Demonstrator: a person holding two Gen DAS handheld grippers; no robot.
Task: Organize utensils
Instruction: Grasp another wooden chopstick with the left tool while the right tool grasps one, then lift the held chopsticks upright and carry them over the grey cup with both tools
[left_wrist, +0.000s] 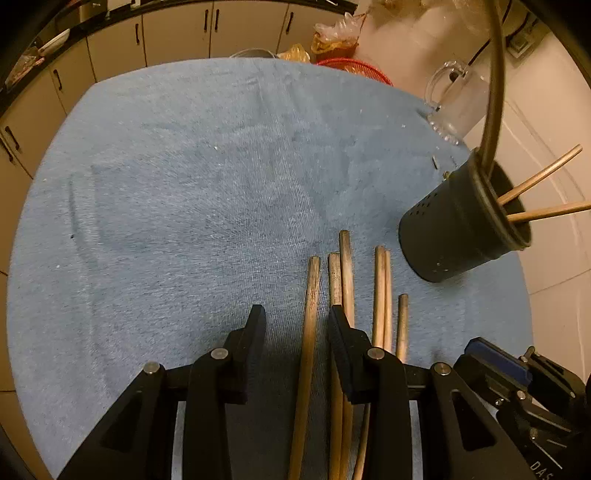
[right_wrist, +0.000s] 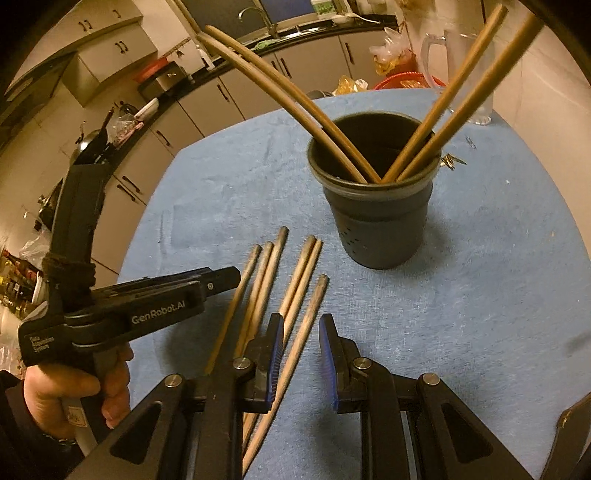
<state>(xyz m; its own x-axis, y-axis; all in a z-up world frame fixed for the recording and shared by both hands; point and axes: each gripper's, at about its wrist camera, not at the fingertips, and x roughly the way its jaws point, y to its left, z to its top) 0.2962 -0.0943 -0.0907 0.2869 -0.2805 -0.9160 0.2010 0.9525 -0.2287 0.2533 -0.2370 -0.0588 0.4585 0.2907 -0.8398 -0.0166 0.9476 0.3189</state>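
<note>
Round table under blue cloth (right_wrist: 461, 295); dark perforated plastic holder cup (right_wrist: 376, 221) already loaded with four sticks. Six loose wooden chopsticks (right_wrist: 295, 280) lie near it. Left gripper (left_wrist: 297, 314) and right gripper (right_wrist: 301, 325) are each spread astride one stick, unpinched; jaws should be centred before closing.

Both wrist cameras looked steeply down from close above the table's (left_wrist: 184, 184) near edge – the left beside the right – and shared the chopsticks (right_wrist: 295, 280) and dark holder (left_wrist: 450, 229), cabinets beyond.
</note>
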